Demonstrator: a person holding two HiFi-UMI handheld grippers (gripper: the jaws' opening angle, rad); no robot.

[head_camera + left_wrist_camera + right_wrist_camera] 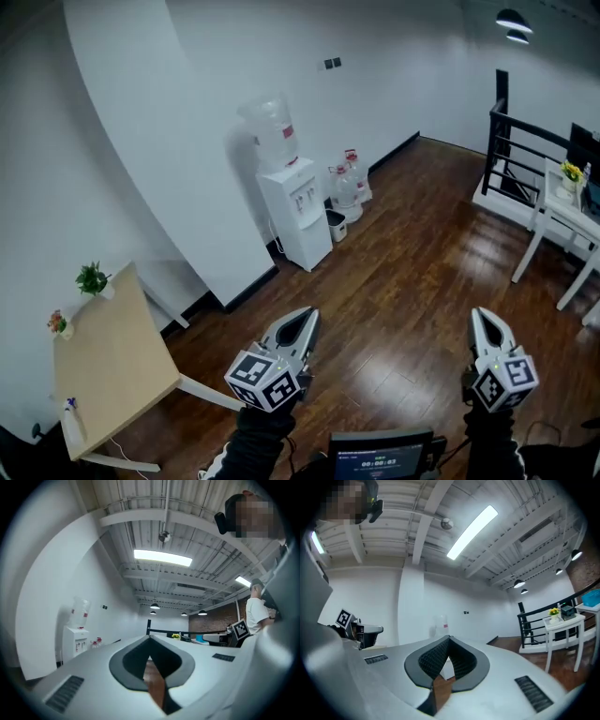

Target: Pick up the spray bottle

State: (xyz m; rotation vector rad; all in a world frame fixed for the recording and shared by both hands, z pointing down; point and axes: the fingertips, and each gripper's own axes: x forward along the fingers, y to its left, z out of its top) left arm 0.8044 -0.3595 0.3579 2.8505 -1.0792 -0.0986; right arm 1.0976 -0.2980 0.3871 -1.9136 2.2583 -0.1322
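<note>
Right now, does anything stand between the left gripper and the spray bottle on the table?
Nothing visible does. The spray bottle stands at the near corner of the wooden table, left of the left gripper. Only bare tabletop and floor lie between them.

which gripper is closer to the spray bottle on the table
Left. The left gripper is right of the spray bottle, past the table; the right gripper is farther right.
</note>
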